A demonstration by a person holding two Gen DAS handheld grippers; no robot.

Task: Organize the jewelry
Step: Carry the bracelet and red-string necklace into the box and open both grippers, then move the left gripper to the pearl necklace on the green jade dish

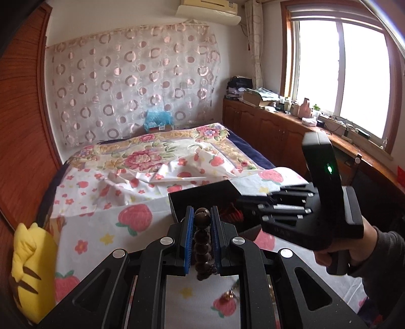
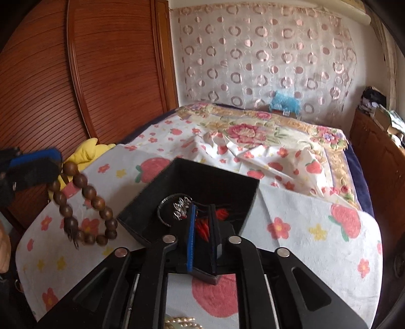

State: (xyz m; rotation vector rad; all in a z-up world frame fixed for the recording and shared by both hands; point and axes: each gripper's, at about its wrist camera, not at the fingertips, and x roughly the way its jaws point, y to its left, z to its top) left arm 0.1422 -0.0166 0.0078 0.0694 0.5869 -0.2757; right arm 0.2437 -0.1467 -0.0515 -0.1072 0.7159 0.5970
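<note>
A bed (image 1: 141, 162) with a strawberry-and-flower sheet filled the room. Behind its head hung a sheer circle-patterned curtain (image 1: 131, 81) under an air conditioner (image 1: 207, 10). Daylight came through a wood-framed window (image 1: 341, 70) above low wooden cabinets (image 1: 265, 126); a slatted wooden wardrobe (image 2: 76, 76) stood opposite.

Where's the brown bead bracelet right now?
The brown bead bracelet hangs pinched in the left hand-held gripper, at the left of the right wrist view, just left of the black box.
</note>
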